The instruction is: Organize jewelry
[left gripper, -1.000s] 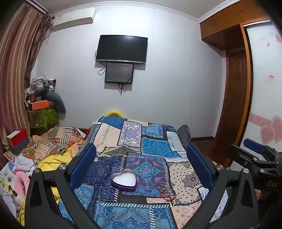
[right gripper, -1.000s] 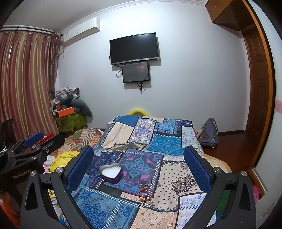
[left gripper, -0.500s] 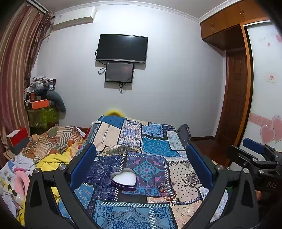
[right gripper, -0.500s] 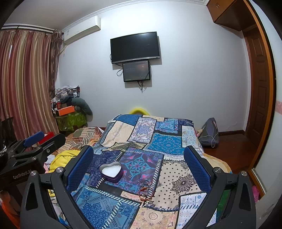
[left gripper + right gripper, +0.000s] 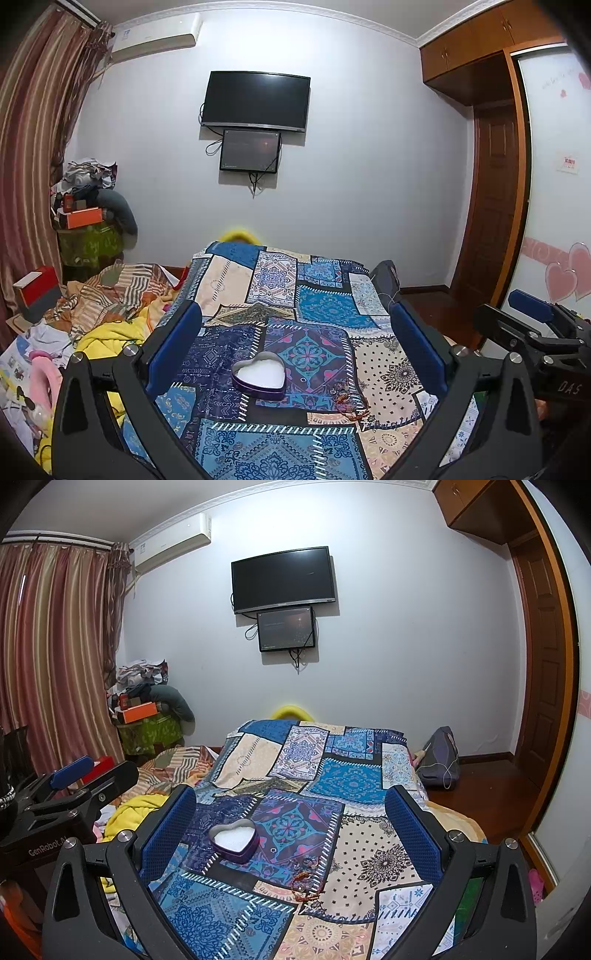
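Left gripper [image 5: 295,343] spread wide, nothing between the blue pads [image 5: 173,343], held above the quilt [image 5: 328,306]
Heart tin [image 5: 258,374] dead ahead between the fingers, slightly left of centre, lid off, white lining showing, sitting flat on the quilt
Jewelry [image 5: 349,400] just right of the tin and a bit nearer, loose tangle of reddish cord and small beads (pieces too small to tell apart), apart from the tin, inside the right finger line
Right gripper [image 5: 532,325] visible off to the far right of left cam, side-on

Right gripper [image 5: 290,823] also wide, empty, above the quilt [image 5: 354,775]
Tin [image 5: 233,840] ahead and left of centre, close to the left pad [image 5: 170,830] in view but not touching it
Jewelry [image 5: 306,880] near centre, nearer than the tin and to its right, lying on the quilt; small ring-like bits beside it toward the tin, hard to resolve
Left gripper [image 5: 70,775] at far left edge of right cam

Beyond both: TV [image 5: 256,99] on the far wall, smaller screen [image 5: 250,150] under it, clothes pile [image 5: 110,302] left of the quilt, bag [image 5: 439,757] on the floor to the right
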The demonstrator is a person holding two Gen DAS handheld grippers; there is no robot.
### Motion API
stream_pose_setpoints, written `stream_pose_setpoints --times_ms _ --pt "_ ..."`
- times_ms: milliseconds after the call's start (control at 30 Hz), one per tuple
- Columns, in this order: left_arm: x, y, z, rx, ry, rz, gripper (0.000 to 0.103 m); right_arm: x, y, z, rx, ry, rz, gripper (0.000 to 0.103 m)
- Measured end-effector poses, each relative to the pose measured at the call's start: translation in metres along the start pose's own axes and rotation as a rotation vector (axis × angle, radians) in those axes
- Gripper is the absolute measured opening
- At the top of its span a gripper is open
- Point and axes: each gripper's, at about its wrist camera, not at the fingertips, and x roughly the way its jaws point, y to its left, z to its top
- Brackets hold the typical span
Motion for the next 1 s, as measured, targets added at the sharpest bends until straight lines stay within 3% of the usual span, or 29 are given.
stream_pose_setpoints --times_ms 1000 --pt "0.0031 -0.0026 -0.0011 0.006 0.006 -0.008 0.103 -0.0009 -0.0017 0.0045 -0.003 -0.002 0.001 0.102"
